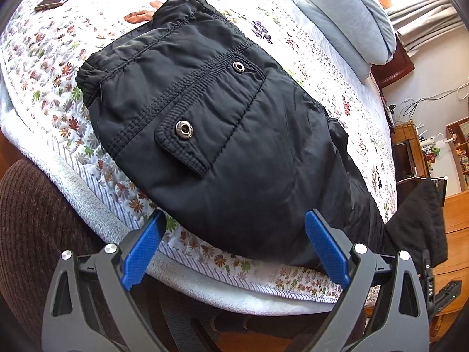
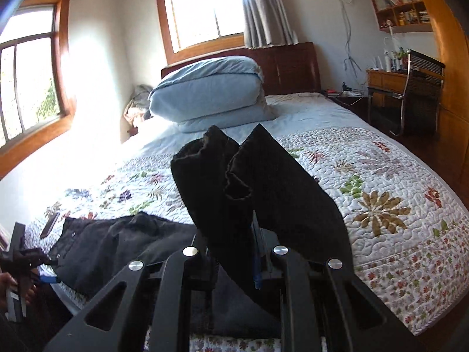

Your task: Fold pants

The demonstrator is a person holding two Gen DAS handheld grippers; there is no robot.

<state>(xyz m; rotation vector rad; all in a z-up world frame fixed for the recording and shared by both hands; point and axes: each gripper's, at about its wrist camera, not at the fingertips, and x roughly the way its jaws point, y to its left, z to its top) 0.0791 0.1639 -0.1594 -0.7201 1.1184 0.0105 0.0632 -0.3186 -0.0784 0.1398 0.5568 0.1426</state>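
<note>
Black pants (image 1: 205, 123) lie on the floral quilt, waistband at the far left, a back pocket with two metal snaps facing up. My left gripper (image 1: 234, 228) is open, its blue pads on either side of the seat part at the bed's near edge, touching nothing firmly. My right gripper (image 2: 234, 234) is shut on the leg ends of the pants (image 2: 249, 182) and holds them up above the bed; the two cuffs stick up past the fingers. The waist part (image 2: 123, 243) lies flat at the lower left of the right wrist view, where the left gripper (image 2: 44, 275) also shows.
The bed's floral quilt (image 2: 381, 205) has a folded light-blue duvet (image 2: 211, 94) at the headboard. A phone (image 1: 52, 4) lies on the quilt beyond the waistband. A brown chair (image 1: 35, 228) stands by the bed edge. A desk and chair (image 2: 416, 99) stand at right.
</note>
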